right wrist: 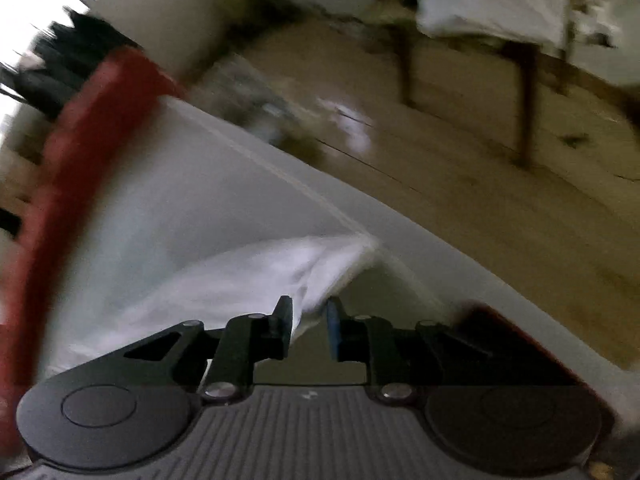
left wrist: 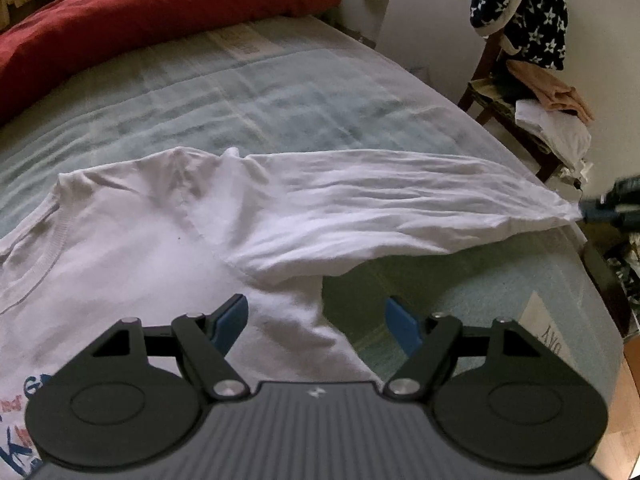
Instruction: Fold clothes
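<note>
A white long-sleeved shirt (left wrist: 132,248) lies spread on the bed (left wrist: 208,92), its printed chest toward seven o'clock in the left wrist view and one sleeve (left wrist: 380,208) drawn out taut toward three o'clock. The right gripper (left wrist: 600,206) has the cuff pinched there, just past the mattress edge; in its own blurred view the right gripper's fingers stand close together with white cloth running between them. The left gripper (left wrist: 316,324) hangs over the shirt's side below the armpit, jaws spread wide and holding nothing. The cloth looks thin, light and limp: it sags wherever it is not pulled and wrinkles along the sleeve, so I judge it wants holding at hems, cuffs and seams, where the layers are doubled, rather than mid-panel. From twelve to ten o'clock the bed is open up to the red duvet (left wrist: 152,4), good room for laying the sleeve across. At two o'clock the mattress edge falls away to the floor, with a wooden chair (left wrist: 484,76) stacked with clothes close by, so any swing that way is cramped.
</note>
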Tool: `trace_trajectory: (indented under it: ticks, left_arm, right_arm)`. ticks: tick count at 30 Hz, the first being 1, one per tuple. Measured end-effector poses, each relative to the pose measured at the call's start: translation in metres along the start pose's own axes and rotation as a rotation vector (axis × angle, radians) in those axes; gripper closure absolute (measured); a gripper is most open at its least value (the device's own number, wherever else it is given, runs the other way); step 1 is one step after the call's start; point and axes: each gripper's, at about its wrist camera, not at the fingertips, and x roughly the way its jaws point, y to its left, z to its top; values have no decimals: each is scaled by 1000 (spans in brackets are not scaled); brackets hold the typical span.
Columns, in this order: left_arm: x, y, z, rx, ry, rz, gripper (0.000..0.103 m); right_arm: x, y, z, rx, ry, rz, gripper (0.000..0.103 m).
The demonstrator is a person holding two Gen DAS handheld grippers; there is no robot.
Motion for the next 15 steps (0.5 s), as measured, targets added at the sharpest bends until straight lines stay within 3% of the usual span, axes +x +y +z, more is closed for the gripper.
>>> trace_trajectory:
  ticks: [6,10,13,15]
  left_arm:
    - [-7,6,-1,23,0,27,27]
    - [-13,11,-2,20,-12,32,27]
    - [-13,16,-5,4,-15,36,27]
    - [-13,19,-7,-9,-15,38,27]
  right_arm:
    - [-4,32,-2,-167,-99,-59,74]
    - [-5,58,1,-282,-178,-147,73]
    - [8,54,7,-300,-162,-169,73]
    - [17,51,12,-311,-152,-183,65]
